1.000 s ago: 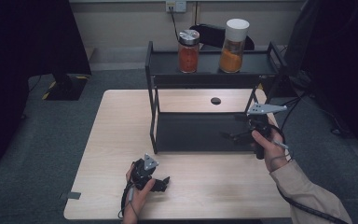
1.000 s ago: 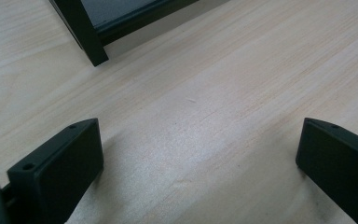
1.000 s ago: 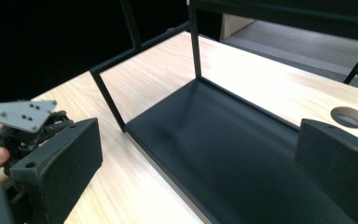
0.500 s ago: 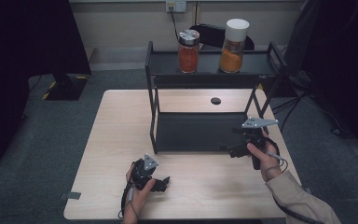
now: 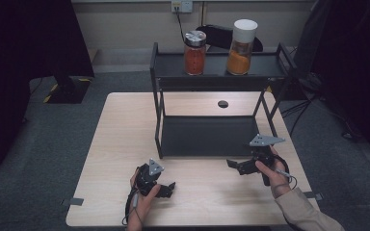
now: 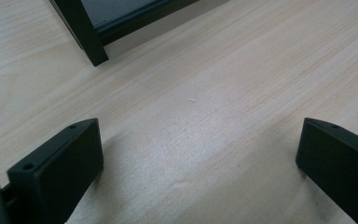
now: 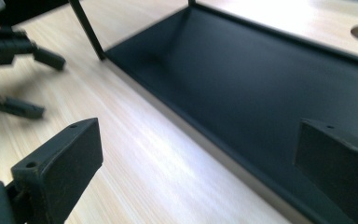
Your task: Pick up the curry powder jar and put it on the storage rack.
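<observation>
We hold the left gripper (image 5: 169, 188) low over the wooden table (image 5: 120, 144) and the right gripper (image 5: 232, 165) beside the black shelf rack (image 5: 207, 134), both jaws spread and empty.

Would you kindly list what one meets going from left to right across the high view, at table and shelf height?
Left gripper → red-filled glass jar with metal lid → round dark hole in the wooden table → orange-filled jar with white lid → right gripper.
</observation>
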Tool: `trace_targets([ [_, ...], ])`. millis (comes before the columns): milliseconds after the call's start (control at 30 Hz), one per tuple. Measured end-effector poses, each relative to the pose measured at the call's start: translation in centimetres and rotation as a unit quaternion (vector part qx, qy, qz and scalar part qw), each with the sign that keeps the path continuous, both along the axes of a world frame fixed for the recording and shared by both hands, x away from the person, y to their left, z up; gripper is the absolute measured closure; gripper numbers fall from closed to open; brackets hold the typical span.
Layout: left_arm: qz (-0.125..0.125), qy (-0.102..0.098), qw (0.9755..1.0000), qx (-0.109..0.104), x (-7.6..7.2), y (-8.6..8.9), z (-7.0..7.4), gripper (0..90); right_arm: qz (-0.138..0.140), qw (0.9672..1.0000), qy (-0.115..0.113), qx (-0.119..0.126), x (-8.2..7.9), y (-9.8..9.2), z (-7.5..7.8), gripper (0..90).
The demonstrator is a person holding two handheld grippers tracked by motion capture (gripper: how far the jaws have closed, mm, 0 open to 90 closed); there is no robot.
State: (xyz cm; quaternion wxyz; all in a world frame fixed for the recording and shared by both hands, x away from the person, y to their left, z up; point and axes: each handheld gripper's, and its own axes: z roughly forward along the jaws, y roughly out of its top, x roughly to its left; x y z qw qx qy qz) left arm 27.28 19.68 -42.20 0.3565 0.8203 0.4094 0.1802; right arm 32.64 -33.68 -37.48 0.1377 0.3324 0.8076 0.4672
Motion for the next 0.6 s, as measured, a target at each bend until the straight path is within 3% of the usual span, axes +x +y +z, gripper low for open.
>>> trace_targets([
  [600,0.0,0.0,1.0,0.0,0.0,0.0,0.0,0.0,-0.009,0.9991,0.013,-0.04,-1.9,-1.5,-3.0,0.6],
])
